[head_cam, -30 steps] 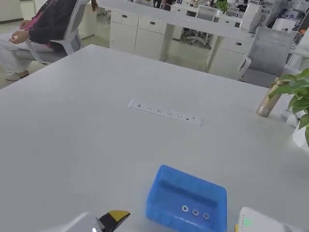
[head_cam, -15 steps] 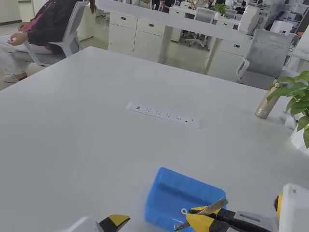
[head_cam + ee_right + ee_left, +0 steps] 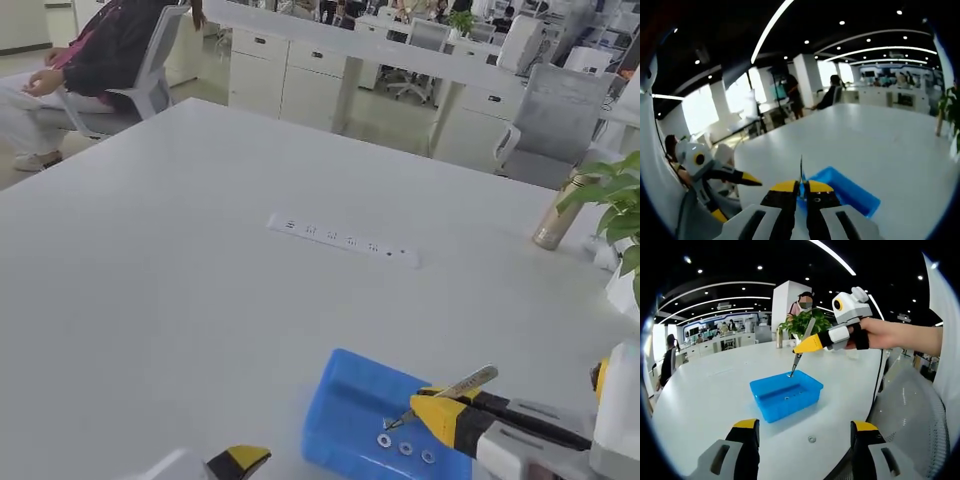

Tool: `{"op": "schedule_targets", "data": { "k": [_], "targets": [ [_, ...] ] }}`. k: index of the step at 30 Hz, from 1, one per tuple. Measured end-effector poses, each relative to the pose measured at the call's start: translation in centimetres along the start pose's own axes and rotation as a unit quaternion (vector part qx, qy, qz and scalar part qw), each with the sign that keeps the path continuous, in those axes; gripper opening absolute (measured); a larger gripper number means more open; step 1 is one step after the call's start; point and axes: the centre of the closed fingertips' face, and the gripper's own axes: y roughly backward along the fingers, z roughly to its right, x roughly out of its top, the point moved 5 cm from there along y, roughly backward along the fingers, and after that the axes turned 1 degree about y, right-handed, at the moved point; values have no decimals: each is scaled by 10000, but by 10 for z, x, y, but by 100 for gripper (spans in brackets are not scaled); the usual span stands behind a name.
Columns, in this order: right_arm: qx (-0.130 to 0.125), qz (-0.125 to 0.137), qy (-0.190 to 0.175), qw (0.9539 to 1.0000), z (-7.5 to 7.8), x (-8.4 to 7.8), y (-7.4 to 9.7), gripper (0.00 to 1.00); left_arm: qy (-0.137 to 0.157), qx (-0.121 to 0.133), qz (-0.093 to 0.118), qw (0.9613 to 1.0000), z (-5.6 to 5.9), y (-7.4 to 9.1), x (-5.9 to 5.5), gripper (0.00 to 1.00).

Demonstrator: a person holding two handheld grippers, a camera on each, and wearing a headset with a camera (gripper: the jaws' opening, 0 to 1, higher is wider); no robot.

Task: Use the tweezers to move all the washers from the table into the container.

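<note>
Right tongs [image 3: 432, 408] are squeezed narrow, pinching the tweezers [image 3: 470, 380] between the yellow jaws, and the right gripper view confirms it, the thin blade standing straight up out of the closed tips. The tweezers slant down to the left in the head view, their point hanging over the inside of the blue container [image 3: 350, 390], just beside the three washers [image 3: 406, 448] lined up on its floor; whether the point touches anything, I cannot tell. The container sits on the white table [image 3: 180, 280] at its near edge. Over on the other side, the left tongs [image 3: 805, 426] are spread wide with nothing between them, hovering low over the table just short of the container. Look between those jaws in the left gripper view: a small ring [image 3: 812, 439] that looks like a washer lies on the table, near the container's front wall but apart from it. Farther back, a white power strip [image 3: 345, 238] lies flat mid-table, and a gold bottle [image 3: 553, 215] stands upright near a leafy plant [image 3: 615, 195] at the right edge.
</note>
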Motion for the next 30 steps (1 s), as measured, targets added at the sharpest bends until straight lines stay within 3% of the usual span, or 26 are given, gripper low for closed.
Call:
{"op": "schedule_targets", "data": {
  "k": [9, 30],
  "targets": [
    [-29, -140, 78, 9999, 11, 4, -14, 3, 11, 29, 7, 10000, -1, 0, 0, 75],
    [-112, -819, -59, 9966, 44, -23, -53, 3, -24, -23, -85, 10000, 1, -2, -2, 74]
  ]
}}
